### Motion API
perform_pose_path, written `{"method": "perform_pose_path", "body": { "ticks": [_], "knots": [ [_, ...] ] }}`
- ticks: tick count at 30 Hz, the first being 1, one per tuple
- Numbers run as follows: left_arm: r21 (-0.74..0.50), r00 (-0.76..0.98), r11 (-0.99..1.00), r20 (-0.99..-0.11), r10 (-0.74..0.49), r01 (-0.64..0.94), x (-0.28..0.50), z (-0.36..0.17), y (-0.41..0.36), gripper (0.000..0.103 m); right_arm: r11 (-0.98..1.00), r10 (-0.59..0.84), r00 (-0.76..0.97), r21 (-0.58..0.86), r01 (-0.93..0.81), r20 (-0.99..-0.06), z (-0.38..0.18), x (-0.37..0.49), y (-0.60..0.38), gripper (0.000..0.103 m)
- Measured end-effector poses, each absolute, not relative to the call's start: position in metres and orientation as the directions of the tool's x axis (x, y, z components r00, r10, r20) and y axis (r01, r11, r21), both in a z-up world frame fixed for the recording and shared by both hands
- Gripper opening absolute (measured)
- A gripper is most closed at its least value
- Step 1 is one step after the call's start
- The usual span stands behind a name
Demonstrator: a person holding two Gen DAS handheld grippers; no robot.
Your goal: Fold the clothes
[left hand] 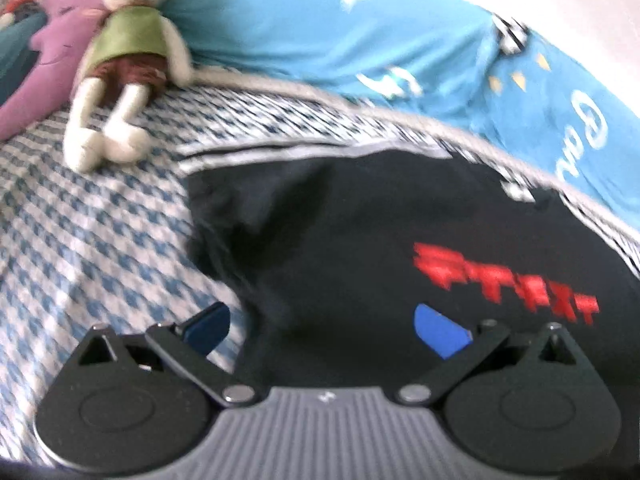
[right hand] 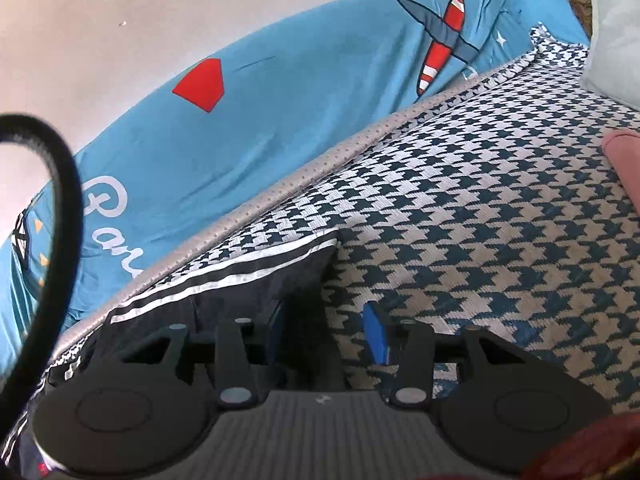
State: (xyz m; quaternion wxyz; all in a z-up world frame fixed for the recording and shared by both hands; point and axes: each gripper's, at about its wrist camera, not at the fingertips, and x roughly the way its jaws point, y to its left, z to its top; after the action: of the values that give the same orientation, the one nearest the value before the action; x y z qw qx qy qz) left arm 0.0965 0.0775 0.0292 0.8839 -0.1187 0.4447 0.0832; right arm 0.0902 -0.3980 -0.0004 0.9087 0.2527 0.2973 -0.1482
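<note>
The black garment [left hand: 360, 240], marked with red lettering [left hand: 508, 280] and edged by a white-striped band [left hand: 304, 152], lay spread on the houndstooth bedcover [left hand: 80, 232]. The left gripper [left hand: 322, 328] hung over the garment with its jaws spread wide, holding nothing; its blue fingertips [left hand: 440, 330] sat apart, one over the bedcover at about eight o'clock of the garment, the other over the black cloth just below the lettering. That view was blurred. The right gripper [right hand: 326, 332] stood at the garment's [right hand: 256, 276] striped corner [right hand: 240, 272], its jaws parted, with the edge of the black cloth lying between them; whether the fingertips [right hand: 376, 332] touched the cloth could not be told. A stuffed rabbit [left hand: 124, 60] in a green top lay at ten o'clock of the garment, beside a purple cushion [left hand: 52, 48]. A blue sheet [right hand: 240, 120] with an aeroplane print [right hand: 440, 44] ran along the wall side of the bed. A black cable [right hand: 52, 216] crossed the left of the right wrist view. A pink item [right hand: 624, 168] lay at three o'clock.
</note>
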Motion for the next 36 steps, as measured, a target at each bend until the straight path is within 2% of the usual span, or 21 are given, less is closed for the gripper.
{"method": "perform_pose_path", "body": {
  "ticks": [2, 7, 14, 22, 28, 29, 30, 32, 34, 36],
  "knots": [
    [-0.152, 0.597, 0.943, -0.800, 0.058, -0.296, 0.101, 0.033, 0.096, 0.103, 0.833, -0.139, 0.770, 0.347, 0.431, -0.622, 0.000, 0.092, -0.395, 0.033],
    [-0.210, 0.611, 0.897, -0.788, 0.081, -0.389, 0.109, 0.040, 0.142, 0.103, 0.835, -0.158, 0.758, 0.323, 0.444, -0.633, 0.001, 0.094, -0.390, 0.029],
    [-0.258, 0.587, 0.849, -0.806, 0.073, -0.460, 0.123, 0.029, 0.177, 0.103, 0.830, -0.173, 0.747, 0.312, 0.461, -0.642, 0.002, 0.096, -0.387, 0.028],
    [-0.225, 0.565, 0.865, -0.821, 0.079, -0.449, 0.145, 0.013, 0.173, 0.103, 0.826, -0.168, 0.747, 0.322, 0.463, -0.643, 0.002, 0.096, -0.387, 0.027],
    [-0.161, 0.544, 0.881, -0.830, 0.124, -0.445, 0.161, 0.004, 0.163, 0.088, 0.826, -0.165, 0.746, 0.324, 0.462, -0.645, 0.003, 0.096, -0.388, 0.026],
    [-0.131, 0.539, 0.883, -0.828, 0.153, -0.451, 0.162, 0.004, 0.160, 0.082, 0.825, -0.163, 0.746, 0.325, 0.462, -0.645, 0.003, 0.096, -0.388, 0.026],
    [-0.102, 0.533, 0.883, -0.826, 0.181, -0.459, 0.163, 0.004, 0.160, 0.071, 0.825, -0.162, 0.746, 0.327, 0.462, -0.646, 0.003, 0.096, -0.388, 0.025],
    [-0.067, 0.527, 0.879, -0.820, 0.222, -0.473, 0.164, 0.003, 0.161, 0.066, 0.823, -0.161, 0.745, 0.329, 0.463, -0.647, 0.003, 0.096, -0.389, 0.025],
    [-0.116, 0.538, 0.862, -0.819, 0.198, -0.493, 0.163, 0.004, 0.169, 0.063, 0.824, -0.161, 0.744, 0.327, 0.463, -0.648, 0.003, 0.096, -0.389, 0.025],
    [-0.232, 0.571, 0.840, -0.813, 0.109, -0.491, 0.162, 0.007, 0.181, 0.066, 0.825, -0.162, 0.743, 0.324, 0.463, -0.650, 0.003, 0.097, -0.388, 0.025]
  ]
}}
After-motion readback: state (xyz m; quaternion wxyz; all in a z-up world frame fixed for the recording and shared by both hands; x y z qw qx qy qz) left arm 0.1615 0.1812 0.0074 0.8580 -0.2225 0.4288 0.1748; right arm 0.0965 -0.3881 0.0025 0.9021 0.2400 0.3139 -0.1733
